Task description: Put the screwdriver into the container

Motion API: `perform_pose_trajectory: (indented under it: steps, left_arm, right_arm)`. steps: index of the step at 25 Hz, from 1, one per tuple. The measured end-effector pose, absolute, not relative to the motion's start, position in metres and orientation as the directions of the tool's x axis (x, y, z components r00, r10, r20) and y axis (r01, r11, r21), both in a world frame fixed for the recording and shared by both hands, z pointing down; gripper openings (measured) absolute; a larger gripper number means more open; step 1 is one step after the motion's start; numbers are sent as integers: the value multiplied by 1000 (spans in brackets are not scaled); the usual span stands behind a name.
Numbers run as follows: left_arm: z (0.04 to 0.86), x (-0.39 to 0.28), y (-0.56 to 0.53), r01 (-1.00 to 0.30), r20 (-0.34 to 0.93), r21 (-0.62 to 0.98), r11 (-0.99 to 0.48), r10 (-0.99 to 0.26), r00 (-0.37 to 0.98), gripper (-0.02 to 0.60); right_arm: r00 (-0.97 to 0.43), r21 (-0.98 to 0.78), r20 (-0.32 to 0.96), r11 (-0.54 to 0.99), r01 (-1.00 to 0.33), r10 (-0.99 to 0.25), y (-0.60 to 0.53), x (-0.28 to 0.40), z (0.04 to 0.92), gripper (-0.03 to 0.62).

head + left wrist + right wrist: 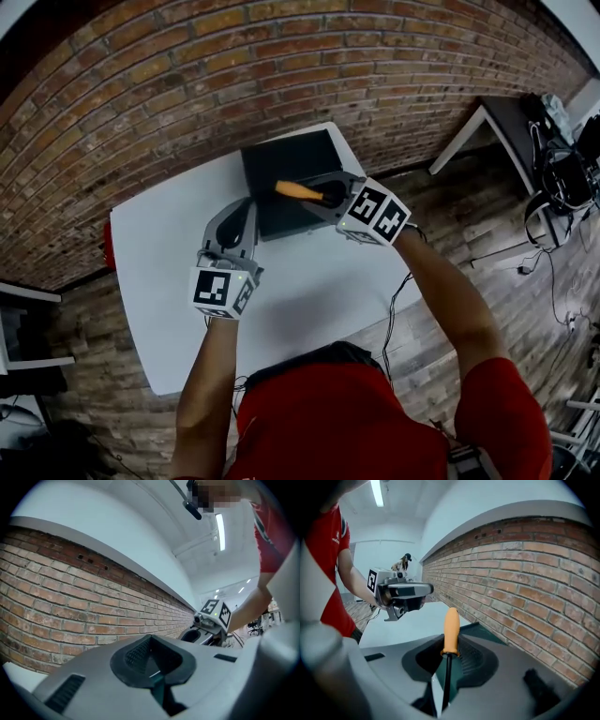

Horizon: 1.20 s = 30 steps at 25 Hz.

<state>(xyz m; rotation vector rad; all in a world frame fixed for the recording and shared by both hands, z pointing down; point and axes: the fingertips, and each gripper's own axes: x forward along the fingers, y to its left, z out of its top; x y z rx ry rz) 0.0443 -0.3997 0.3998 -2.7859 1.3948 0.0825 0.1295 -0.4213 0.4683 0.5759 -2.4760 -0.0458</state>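
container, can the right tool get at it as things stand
Probably yes: the right tool, shut on the screwdriver, hangs over the dark container with nothing between; the left tool sits aside.

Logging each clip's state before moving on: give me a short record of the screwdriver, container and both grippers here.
container: dark, on white table
screwdriver: orange handle, held above container
right gripper: shut on screwdriver shaft
left gripper: shut, empty, beside container
status: screwdriver not yet in container
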Motion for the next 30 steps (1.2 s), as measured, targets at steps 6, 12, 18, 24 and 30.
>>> perform_pose_trajectory:
  steps: [6,12,18,24,30]
  left_arm:
    - [423,48,-408,-814,-26,10,-581,-814,580,12]
    - [432,49,-419,-823,-9,30,-567,-824,567,12]
    - [438,52,-427,-827,-2,44,-561,-827,561,12]
    - [450,46,-434,-836,29,60,-545,-836,548,12]
    - [454,47,-439,-838,36,76,-541,-838,544,12]
  right_arm:
    - [-672,132,671,942,-308,-314,-440,127,525,89]
    - [-577,95,787,967,-237,-219,-449,126,568,89]
    - [-519,61,842,981,-181,-149,-458,121,594,89]
    - [-504,42,856,986,-159,-117,-464,113,607,89]
    - [-477,32,873,987,-156,-104,-467,116,618,89]
